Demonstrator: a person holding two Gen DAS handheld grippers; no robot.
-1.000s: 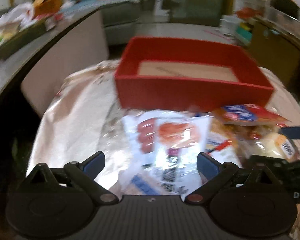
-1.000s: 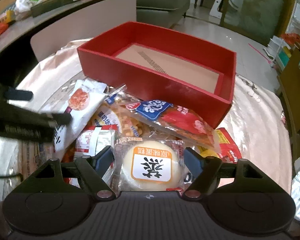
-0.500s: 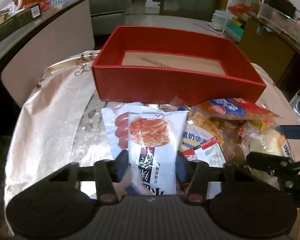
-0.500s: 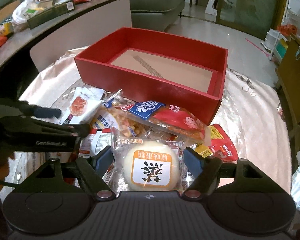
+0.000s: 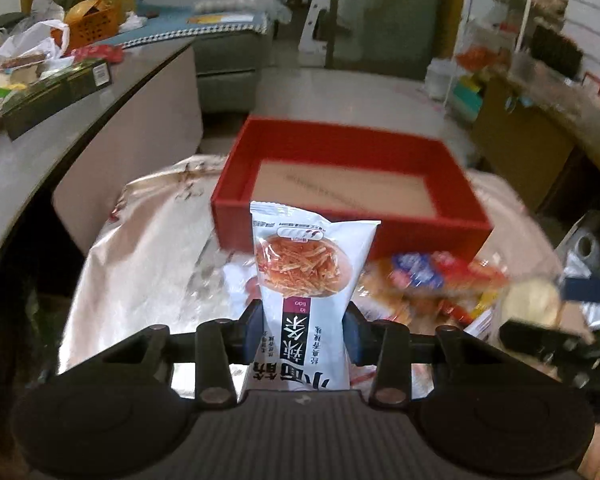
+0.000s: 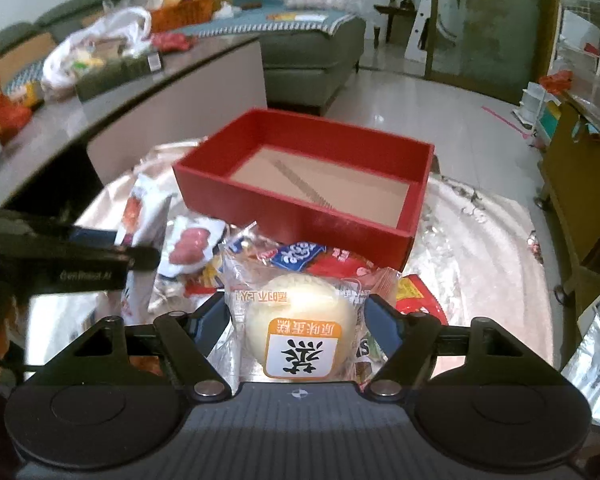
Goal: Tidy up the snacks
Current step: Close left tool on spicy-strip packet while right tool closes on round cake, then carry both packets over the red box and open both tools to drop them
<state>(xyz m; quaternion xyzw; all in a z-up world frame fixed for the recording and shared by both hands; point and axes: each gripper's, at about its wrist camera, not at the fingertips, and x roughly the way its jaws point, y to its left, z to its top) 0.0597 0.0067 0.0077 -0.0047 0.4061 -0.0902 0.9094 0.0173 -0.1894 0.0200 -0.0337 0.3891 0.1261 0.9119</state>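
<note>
My left gripper (image 5: 304, 328) is shut on a white packet (image 5: 308, 276) with a picture of orange shreds, held upright above the table. In front of it stands the red box (image 5: 352, 216), empty with a brown cardboard floor. My right gripper (image 6: 298, 320) has a wrapped round cake (image 6: 300, 320) between its pads; its jaws are closing and pressing on the wrapper, with the cake raised above the snack pile (image 6: 300, 256). Beyond the pile is the red box (image 6: 300, 208) again. The left gripper (image 6: 100, 256) shows at the left edge of the right wrist view.
The table (image 5: 140, 264) has a shiny cloth. A sausage packet (image 6: 192, 244) and several other packets lie before the box. A grey counter (image 5: 40, 152) with clutter runs along the left. A silver pouch (image 6: 596, 344) lies at the right, with a wooden cabinet (image 5: 520, 148) beyond.
My left gripper closed on the white packet and lifted it off the pile. My right gripper rose with the cake between its pads.
</note>
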